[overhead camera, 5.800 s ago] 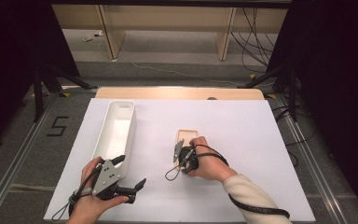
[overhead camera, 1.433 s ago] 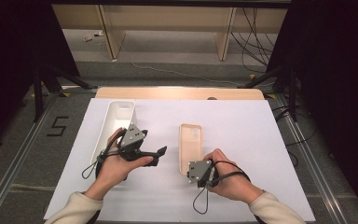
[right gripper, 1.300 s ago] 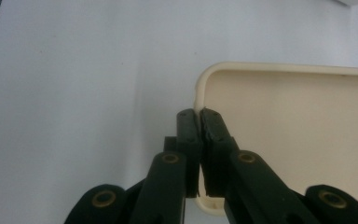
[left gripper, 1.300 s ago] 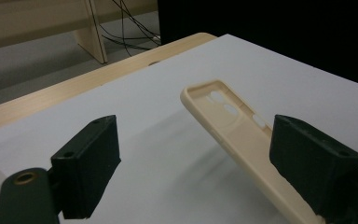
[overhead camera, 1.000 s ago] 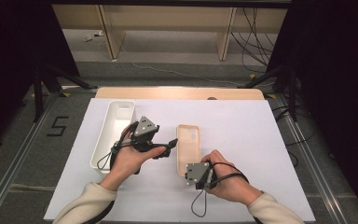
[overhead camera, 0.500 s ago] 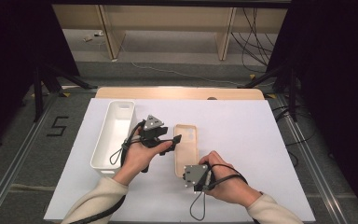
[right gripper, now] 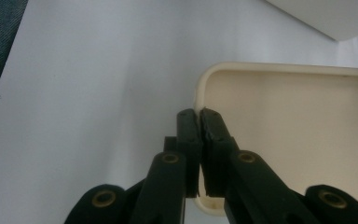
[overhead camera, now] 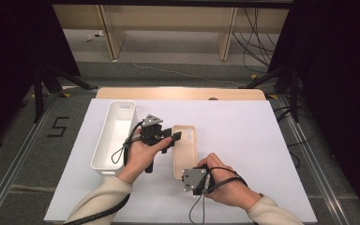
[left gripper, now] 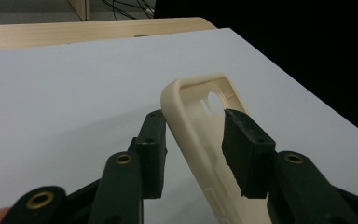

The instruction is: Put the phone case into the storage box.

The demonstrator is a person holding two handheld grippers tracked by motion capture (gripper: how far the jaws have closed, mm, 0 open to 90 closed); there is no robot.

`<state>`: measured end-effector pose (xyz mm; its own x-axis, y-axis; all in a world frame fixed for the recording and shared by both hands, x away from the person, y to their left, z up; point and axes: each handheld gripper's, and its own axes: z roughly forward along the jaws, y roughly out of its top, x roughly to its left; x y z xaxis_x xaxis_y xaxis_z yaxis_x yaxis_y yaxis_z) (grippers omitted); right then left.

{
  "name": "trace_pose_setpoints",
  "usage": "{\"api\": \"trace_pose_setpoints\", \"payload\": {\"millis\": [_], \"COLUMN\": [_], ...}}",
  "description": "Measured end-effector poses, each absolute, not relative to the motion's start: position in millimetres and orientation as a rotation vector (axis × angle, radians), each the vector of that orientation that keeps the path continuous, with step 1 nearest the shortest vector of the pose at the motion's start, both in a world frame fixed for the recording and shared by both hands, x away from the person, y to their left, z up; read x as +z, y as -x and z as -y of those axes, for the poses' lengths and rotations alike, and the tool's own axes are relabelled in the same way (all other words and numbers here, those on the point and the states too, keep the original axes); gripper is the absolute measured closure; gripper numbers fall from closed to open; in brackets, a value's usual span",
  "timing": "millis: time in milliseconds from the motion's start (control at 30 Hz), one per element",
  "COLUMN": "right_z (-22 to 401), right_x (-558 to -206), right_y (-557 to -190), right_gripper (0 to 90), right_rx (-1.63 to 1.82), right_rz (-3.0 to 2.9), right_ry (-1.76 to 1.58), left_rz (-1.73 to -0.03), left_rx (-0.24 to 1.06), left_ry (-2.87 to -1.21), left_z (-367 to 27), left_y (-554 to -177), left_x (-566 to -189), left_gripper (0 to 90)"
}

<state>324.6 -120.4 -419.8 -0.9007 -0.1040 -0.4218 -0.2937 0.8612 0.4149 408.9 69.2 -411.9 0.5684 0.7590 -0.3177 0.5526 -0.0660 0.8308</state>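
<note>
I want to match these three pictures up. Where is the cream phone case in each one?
High view: the phone case lies mid-table, right of the white bin.
Left gripper view: centre, its side wall between the jaws.
Right gripper view: right half, its edge pinched.
Shared landmark: the white table sheet.

Cream phone case (overhead camera: 184,149), white bin (overhead camera: 114,133), black claws.
</note>
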Motion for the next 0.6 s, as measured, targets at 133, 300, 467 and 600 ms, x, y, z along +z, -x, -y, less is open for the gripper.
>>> {"api": "trace_pose_setpoints", "payload": {"millis": [133,300,467,600], "right_z": [120,120,121,120], "right_x": [-422,-424,-425,-427], "right_y": [-325,-326,-327,-328], "right_gripper": [88.1,88.2,88.3,88.3], "right_rx": [0.663,0.66,0.65,0.645], "right_rz": [-2.654,-2.657,-2.658,-2.659], "right_ry": [0.297,0.293,0.291,0.277], "left_rz": [-1.089,-1.074,-1.049,-1.028], "left_rx": [0.242,0.246,0.24,0.244], "left_ry": [-1.723,-1.703,-1.69,-1.684], "left_z": [-69,-68,-65,-61], "left_y": [-407,-403,-398,-394], "left_x": [-410,-405,-400,-396], "left_gripper": [67.2,71.3,75.0,76.5]}}
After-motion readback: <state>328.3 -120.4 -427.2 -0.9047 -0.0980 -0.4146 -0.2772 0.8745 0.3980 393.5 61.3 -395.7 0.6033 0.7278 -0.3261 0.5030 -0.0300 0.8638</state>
